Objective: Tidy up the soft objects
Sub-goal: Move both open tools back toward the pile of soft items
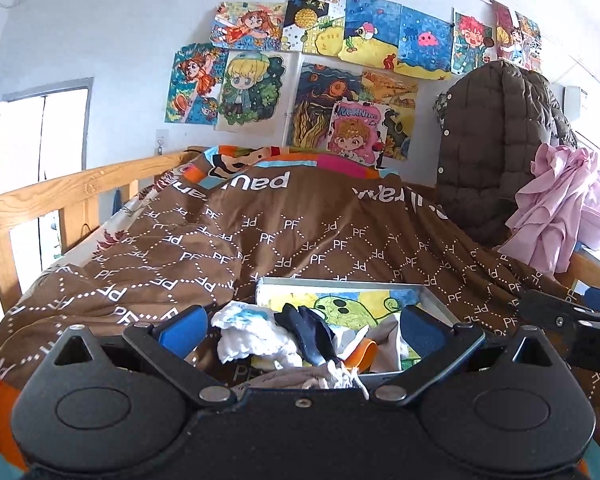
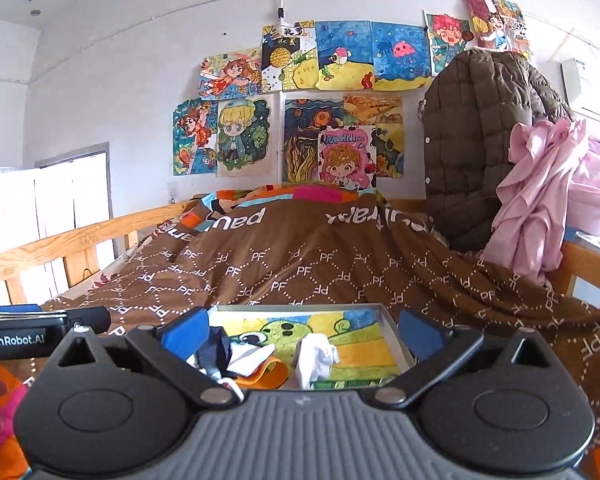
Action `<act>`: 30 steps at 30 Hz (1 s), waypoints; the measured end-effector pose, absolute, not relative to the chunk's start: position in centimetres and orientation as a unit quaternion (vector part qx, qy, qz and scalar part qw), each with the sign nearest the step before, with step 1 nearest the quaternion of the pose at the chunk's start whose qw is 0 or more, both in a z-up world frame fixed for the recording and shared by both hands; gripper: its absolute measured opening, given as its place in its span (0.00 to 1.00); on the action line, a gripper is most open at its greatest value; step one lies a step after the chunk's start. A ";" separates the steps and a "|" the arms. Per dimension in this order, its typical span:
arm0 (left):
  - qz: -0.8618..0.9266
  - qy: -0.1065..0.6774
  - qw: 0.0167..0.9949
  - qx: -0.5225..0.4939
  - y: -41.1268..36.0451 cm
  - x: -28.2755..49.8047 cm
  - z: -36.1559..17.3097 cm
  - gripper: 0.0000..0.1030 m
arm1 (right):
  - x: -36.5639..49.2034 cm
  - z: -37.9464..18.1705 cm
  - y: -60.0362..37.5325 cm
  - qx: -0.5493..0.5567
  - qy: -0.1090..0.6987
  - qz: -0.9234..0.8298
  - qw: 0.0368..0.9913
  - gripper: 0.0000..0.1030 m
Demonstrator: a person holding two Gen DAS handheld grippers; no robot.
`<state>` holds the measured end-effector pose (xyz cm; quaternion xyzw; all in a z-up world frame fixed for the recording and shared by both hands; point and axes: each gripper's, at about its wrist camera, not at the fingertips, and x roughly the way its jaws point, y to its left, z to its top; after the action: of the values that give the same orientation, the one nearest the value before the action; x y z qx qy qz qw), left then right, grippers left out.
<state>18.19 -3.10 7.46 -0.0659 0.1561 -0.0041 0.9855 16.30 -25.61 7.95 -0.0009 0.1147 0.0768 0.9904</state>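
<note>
Right now, low in the left wrist view, the left gripper stands spread wide with nothing pinched, and the right gripper in its own view is just as wide and just as empty. Both hang over the near end of a shallow box whose floor carries a green cartoon drawing.

Lower centre, the soft things lie in that box: a crumpled white cloth, a dark blue sock, an orange piece and a second small white bundle. All look light, limp and forgiving, likely to sag and trail when lifted, so a pinch on a raised fold or bunched top seems the safest hold. The box walls are low and thin, so coming from above looks easier than from the side.

Further up the frame, the brown patterned blanket spreads broad and open, soft landing room. At left runs a wooden bed rail; at right a brown quilted coat and pink fabric crowd the edge. Drawings cover the far wall.
</note>
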 end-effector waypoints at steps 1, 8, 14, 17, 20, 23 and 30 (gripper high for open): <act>0.001 0.151 0.986 -0.067 -3.2 17.5 7.4 0.99 | 15.8 7.9 -25.7 0.001 0.115 0.078 0.990 1.00; 0.016 0.136 0.988 -0.064 -3.5 13.9 6.6 0.99 | 13.2 7.6 -26.0 0.016 0.123 0.090 0.988 1.00; 0.023 0.153 0.986 -0.057 -3.2 12.2 5.8 0.99 | 11.6 7.2 -25.9 0.016 0.137 0.092 0.986 1.00; 0.021 0.159 0.986 -0.049 -3.3 11.6 5.4 0.99 | 10.9 6.7 -25.8 0.016 0.151 0.094 0.984 1.00; 0.017 0.169 0.985 -0.036 -3.4 10.9 4.9 0.99 | 10.4 6.3 -25.7 0.013 0.169 0.093 0.981 1.00; 0.013 0.179 0.983 -0.029 -3.3 10.4 4.4 0.99 | 10.0 5.7 -25.5 0.007 0.187 0.088 0.978 1.00; 0.003 0.205 0.979 -0.016 -3.3 9.7 3.3 0.99 | 9.7 4.8 -24.8 -0.010 0.218 0.085 0.972 1.00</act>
<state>9.70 -3.29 3.34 -0.0161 0.2051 0.0030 0.9786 9.73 -24.80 4.78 -0.0102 0.2177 0.0852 0.9722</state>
